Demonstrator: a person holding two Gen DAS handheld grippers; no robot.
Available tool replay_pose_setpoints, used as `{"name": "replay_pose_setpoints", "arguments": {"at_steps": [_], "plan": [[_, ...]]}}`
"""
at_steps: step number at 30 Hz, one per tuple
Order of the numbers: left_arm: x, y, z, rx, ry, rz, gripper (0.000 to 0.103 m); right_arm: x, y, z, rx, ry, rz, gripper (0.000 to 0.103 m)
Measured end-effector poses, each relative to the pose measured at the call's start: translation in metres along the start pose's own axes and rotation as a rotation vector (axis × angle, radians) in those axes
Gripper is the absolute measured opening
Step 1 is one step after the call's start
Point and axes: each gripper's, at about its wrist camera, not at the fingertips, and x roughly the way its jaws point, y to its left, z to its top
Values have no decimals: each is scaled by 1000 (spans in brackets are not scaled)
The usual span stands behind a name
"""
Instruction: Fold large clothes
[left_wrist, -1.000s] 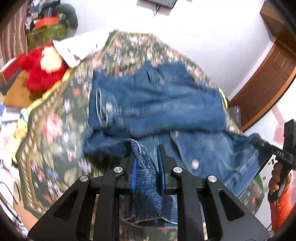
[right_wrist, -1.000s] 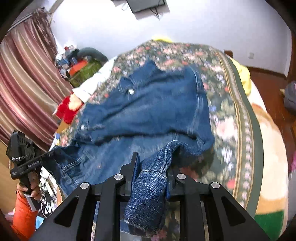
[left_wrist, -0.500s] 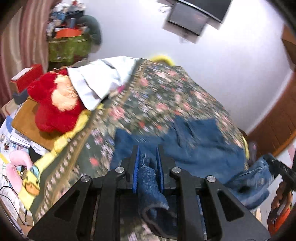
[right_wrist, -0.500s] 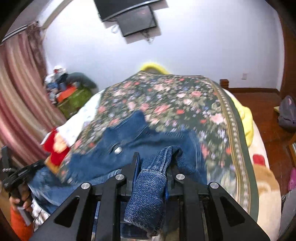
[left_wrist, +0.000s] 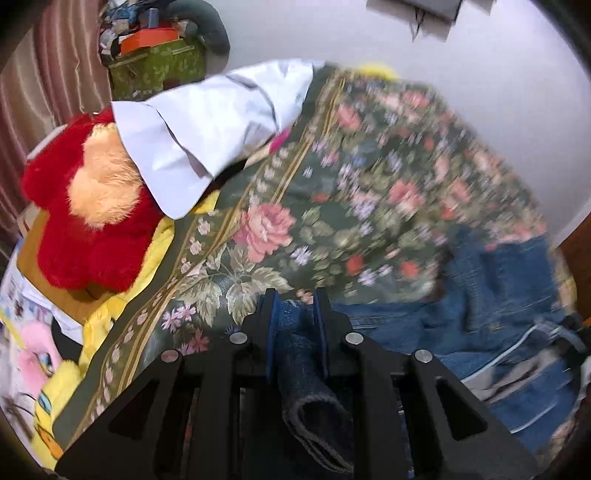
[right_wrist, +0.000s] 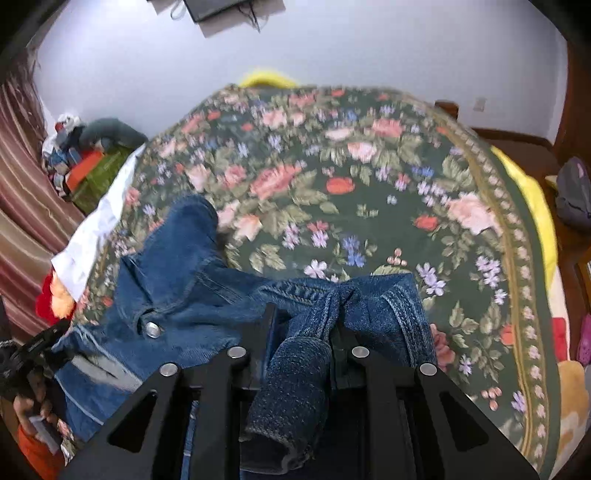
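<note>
A blue denim jacket (right_wrist: 192, 291) lies bunched on a dark green floral bedspread (right_wrist: 332, 192). My left gripper (left_wrist: 294, 306) is shut on a fold of the jacket's denim (left_wrist: 306, 373), which hangs back between its fingers. The rest of the jacket (left_wrist: 491, 314) spreads to the right in the left wrist view. My right gripper (right_wrist: 304, 321) is shut on another rolled denim edge (right_wrist: 295, 387). The left gripper also shows at the left edge of the right wrist view (right_wrist: 44, 339), gripping the jacket's hem.
A red plush toy (left_wrist: 85, 206) and a white cloth (left_wrist: 207, 122) lie at the bed's left side. A green box with clutter (left_wrist: 155, 62) stands by the curtain. The white wall (right_wrist: 332, 48) carries a screen. A yellow sheet (right_wrist: 535, 206) edges the bed.
Both grippers have moved forward over the bed with the denim held. The jacket has folded over on itself, and more bare bedspread shows ahead.
</note>
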Motion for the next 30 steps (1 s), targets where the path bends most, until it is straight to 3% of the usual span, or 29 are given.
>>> {"name": "replay_pose_setpoints", "arguments": {"at_steps": [5,7,9,12,14,18,20,23,25,30], "plan": [[22,-3,-8,92,25,137,21,-3,-16,1,7,64,80,19],[25,6,-9,71,62,104,28,-8,-22,2,23,87,115,19],[24,15,-9,45,78,104,48,-15,-27,1,52,97,132,19],[15,25,-12,17,100,69,50,-29,-29,2,60,106,139,19],[1,27,-13,41,97,95,49,-44,-32,5,59,93,122,19],[-32,27,-10,83,63,120,49,-80,-44,14,69,1,-82,19],[-56,27,-9,92,29,105,51,-94,-51,13,70,4,-71,19],[-92,18,-14,135,-30,75,65,-109,-50,-1,49,31,-30,19],[-105,8,-21,169,-49,63,67,-116,-43,-11,6,33,-27,19],[-111,-24,-54,247,-12,-10,68,-123,-10,-52,-120,45,-1,19]]}}
